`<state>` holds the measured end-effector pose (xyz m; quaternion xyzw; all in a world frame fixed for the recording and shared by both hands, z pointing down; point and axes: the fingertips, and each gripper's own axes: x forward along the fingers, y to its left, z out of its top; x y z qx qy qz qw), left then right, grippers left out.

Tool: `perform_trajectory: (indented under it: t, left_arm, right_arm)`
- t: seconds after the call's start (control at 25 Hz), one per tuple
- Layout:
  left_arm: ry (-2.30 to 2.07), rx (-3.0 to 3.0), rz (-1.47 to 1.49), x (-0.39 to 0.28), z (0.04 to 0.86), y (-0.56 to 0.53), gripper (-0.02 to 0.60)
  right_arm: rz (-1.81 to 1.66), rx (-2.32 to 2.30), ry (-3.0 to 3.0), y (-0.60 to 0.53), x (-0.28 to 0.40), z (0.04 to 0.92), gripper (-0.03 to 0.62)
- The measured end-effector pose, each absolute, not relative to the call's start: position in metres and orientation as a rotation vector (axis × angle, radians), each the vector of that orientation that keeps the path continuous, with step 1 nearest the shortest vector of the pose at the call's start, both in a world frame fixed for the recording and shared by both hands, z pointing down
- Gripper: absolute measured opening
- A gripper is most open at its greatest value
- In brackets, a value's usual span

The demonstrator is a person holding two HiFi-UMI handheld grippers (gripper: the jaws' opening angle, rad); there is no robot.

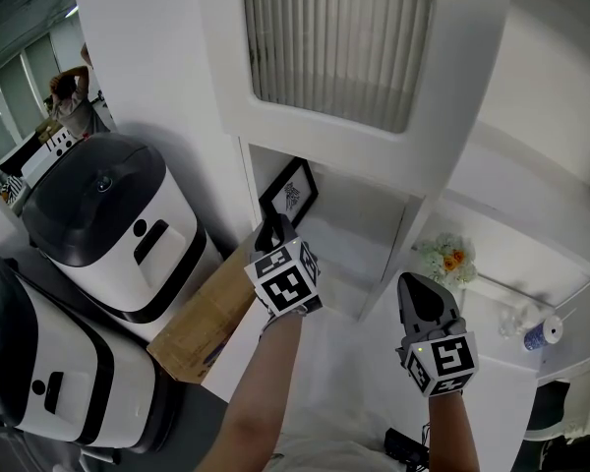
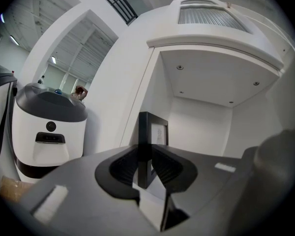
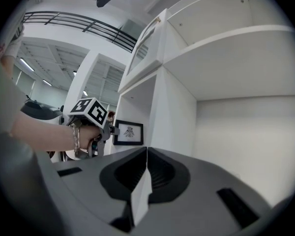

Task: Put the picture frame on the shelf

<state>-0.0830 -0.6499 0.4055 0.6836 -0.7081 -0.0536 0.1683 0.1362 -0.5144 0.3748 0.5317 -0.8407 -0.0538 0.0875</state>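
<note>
- Two jaws of the left gripper (image 2: 146,173) clamp the near edge of the picture frame (image 2: 146,132).
- Its border is thin and black, round a white sheet with a small dark figure.
- It is held upright inside the white shelf (image 1: 374,229) niche, centre of the head view, by the left wall.
- Right gripper (image 3: 145,156), lower right, is closed and empty.

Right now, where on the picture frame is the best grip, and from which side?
Its thin black border, on the edge facing out of the shelf, approached from the open front. The frame stands upright inside, edge-on to the opening, so that edge likely offers the easiest pinch; the left gripper holds it there.
</note>
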Motion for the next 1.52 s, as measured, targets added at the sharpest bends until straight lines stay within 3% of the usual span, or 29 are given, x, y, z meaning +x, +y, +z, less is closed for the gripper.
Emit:
perform_trajectory:
  t: [0.08, 0.32, 0.52, 1.52]
  left_arm:
    - [-2.02, 1.951, -0.151, -0.083, 0.403, -0.649, 0.087]
    - [-2.014, 2.017, -0.119, -0.079, 0.394, -0.643, 0.22]
    - [-1.98, 2.088, -0.048, -0.072, 0.389, -0.634, 0.286]
    - [-1.871, 2.441, 0.02, -0.079, 0.348, -0.501, 0.29]
  right_arm:
    - [-0.161, 1.586, -2.503, -0.513, 0.136, 0.374, 0.011]
    - [-0.16, 1.603, -2.506, -0.507, 0.134, 0.37, 0.011]
    - [-0.172, 1.646, -2.505, -0.498, 0.135, 0.362, 0.011]
    - [-0.33, 1.679, -2.556, -0.412, 0.105, 0.308, 0.011]
